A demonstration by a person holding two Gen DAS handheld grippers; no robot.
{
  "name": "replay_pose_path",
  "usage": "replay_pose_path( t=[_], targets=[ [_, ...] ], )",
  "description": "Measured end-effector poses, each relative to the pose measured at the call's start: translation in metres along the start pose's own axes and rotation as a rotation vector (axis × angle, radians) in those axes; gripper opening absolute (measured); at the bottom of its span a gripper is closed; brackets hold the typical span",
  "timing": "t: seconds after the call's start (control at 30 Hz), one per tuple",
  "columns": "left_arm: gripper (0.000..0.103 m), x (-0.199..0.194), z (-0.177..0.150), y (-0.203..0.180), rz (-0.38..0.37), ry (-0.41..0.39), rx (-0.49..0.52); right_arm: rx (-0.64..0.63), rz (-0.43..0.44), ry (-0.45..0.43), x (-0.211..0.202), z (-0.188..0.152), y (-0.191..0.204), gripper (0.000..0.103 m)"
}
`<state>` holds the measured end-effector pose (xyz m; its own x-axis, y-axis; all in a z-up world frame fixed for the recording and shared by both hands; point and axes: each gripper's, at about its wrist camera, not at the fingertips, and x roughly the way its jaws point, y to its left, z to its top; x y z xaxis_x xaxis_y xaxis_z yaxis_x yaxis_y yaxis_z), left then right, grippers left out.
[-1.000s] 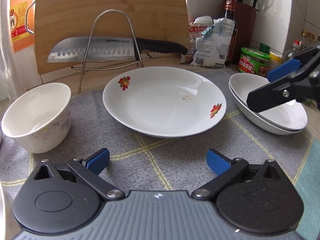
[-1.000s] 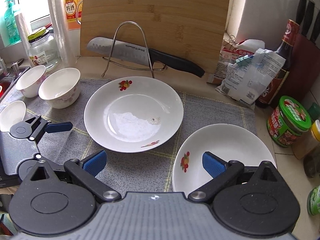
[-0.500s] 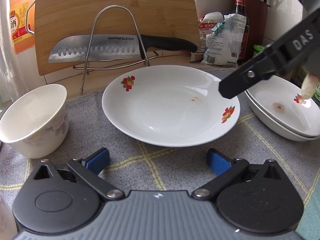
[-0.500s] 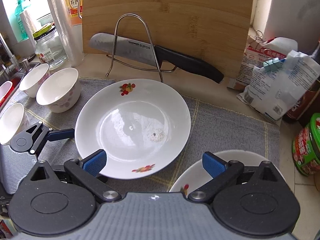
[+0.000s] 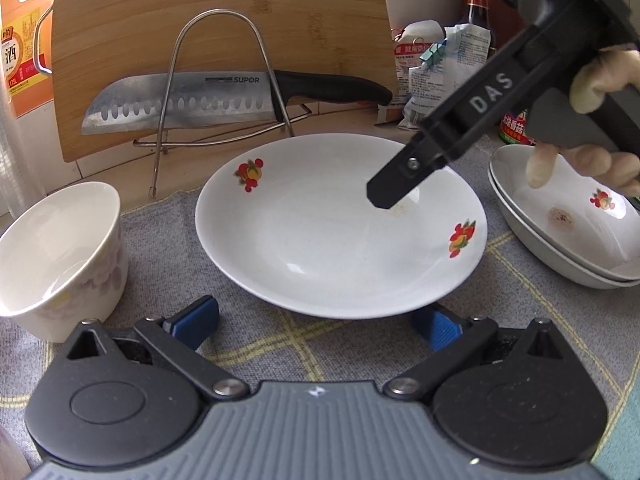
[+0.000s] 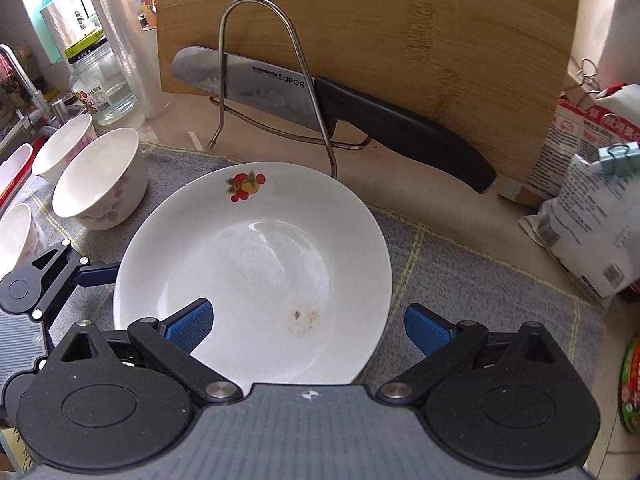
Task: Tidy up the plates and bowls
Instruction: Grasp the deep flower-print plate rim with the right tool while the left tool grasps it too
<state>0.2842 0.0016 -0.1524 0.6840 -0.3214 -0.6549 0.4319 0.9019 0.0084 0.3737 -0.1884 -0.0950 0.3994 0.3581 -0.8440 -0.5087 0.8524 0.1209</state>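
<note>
A white plate with fruit prints lies on the grey mat, with a small brown stain in it. My left gripper is open at the plate's near edge. My right gripper is open and hovers over the plate's right side; one of its fingers shows above the plate in the left wrist view. Two stacked plates sit at the right. A white bowl stands left of the plate, with two more bowls beyond it.
A bamboo cutting board leans on the wall behind a wire rack holding a knife. Food packets, a sauce bottle and a jar stand at the right. A glass jar and sink are at the left.
My right gripper has moved left from the stacked plates to over the middle plate. My left gripper has moved forward to that plate's near edge. Both stay open.
</note>
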Motion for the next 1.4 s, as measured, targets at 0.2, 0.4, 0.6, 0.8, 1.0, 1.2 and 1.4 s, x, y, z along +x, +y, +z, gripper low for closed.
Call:
replay_pose_path(
  t=[0.2, 0.4, 0.6, 0.8, 1.0, 1.2, 1.4],
  targets=[
    [0.103, 0.000, 0.000, 0.001, -0.013, -0.003, 0.013, -0.001, 0.055, 0.044, 0.018, 0.015, -0.011, 0.103],
    [0.103, 0.002, 0.002, 0.004, -0.042, 0.006, 0.039, -0.027, 0.098, 0.070, 0.028, 0.026, -0.011, 0.103],
    [0.102, 0.003, 0.002, 0.006, -0.086, -0.002, 0.076, -0.048, 0.134, 0.082, 0.034, 0.029, -0.009, 0.103],
    [0.102, 0.003, -0.001, 0.005, -0.124, -0.025, 0.104, -0.054, 0.165, 0.080, 0.035, 0.030, -0.012, 0.103],
    [0.101, 0.002, -0.002, 0.006, -0.139, -0.032, 0.111, -0.069, 0.178, 0.083, 0.034, 0.031, -0.013, 0.103],
    [0.100, 0.001, -0.002, 0.006, -0.147, -0.031, 0.119, -0.066, 0.207, 0.091, 0.036, 0.036, -0.017, 0.103],
    [0.100, 0.003, -0.001, 0.007, -0.146, -0.031, 0.118, -0.076, 0.216, 0.091, 0.035, 0.038, -0.017, 0.103]
  ],
)
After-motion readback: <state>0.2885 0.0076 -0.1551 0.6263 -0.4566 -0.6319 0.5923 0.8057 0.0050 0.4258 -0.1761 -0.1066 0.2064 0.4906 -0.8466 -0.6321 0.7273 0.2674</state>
